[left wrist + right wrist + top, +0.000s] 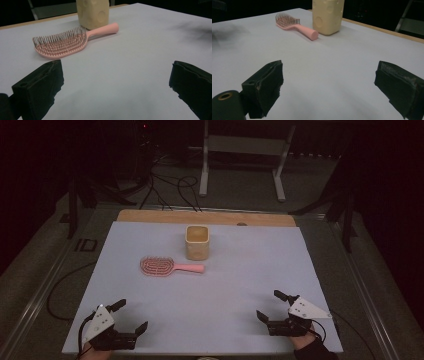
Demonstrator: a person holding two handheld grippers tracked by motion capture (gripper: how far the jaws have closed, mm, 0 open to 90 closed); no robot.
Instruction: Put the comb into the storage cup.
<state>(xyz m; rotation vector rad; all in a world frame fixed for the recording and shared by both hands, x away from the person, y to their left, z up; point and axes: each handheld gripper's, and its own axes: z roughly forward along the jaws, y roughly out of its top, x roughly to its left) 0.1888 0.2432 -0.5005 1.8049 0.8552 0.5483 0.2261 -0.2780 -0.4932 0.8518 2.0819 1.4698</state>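
Holding both hand-held grippers wide apart at the near edge, brush and cup mid-counter

Most of what I cannot read sits at the margins. From the high view the room past the far edge of the counter [150, 320] is dark; I make out a pale metal frame [242, 150] and some cables on the floor, little else. My hands are cut off by the bottom of that view, so only a dark sleeve shows under the right side. In both gripper views the top of the cup is cropped off, and I cannot see into it from there.

Left hand-held gripper [131, 316]: near the near left corner, jaws spread wide, nothing between them, holding nothing. In the left gripper view I see bare counter between its two black jaws.

Right hand-held gripper [270, 305]: near the near right corner, jaws equally wide, empty, with bare counter between them.

Count: two hand-held grippers, one pink hairbrush [166, 266], one pale yellow cup [197, 242]. The hairbrush lies flat, bristles up, around the middle of the counter, head toward the left edge, handle toward the right. The cup stands upright just behind the handle, toward the far edge, close to it; whether they touch I cannot tell. Both are well apart from the grippers.
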